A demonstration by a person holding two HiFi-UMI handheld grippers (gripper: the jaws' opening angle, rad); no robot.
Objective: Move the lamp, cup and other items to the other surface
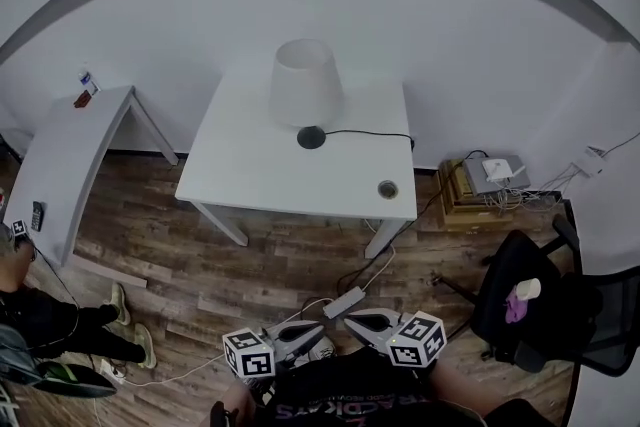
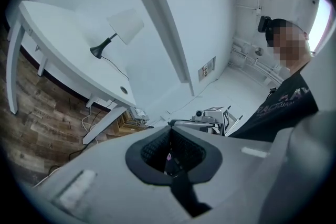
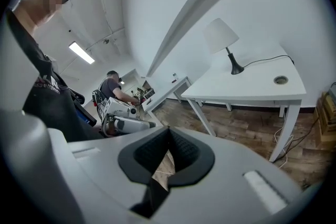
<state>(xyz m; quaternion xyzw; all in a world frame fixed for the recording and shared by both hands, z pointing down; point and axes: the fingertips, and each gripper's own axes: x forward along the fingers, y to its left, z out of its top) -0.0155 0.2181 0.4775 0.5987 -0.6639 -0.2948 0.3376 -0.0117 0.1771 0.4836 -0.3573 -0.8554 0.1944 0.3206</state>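
We hold the left gripper point(image 1: 300, 333) and right gripper point(image 1: 366, 321) with jaws together on nothing, well apart from the lamp point(image 1: 305, 85), which stands near the white table's point(image 1: 250, 170) back edge. Its cord point(image 1: 370, 133) trails toward the right edge and could snag and tip the lamp when lifted. Open floor point(image 1: 170, 245) leads to the side table point(image 1: 70, 160) at left.

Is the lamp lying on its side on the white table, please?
No, the lamp stands upright on the white table, with its shade above its stem and dark round base.
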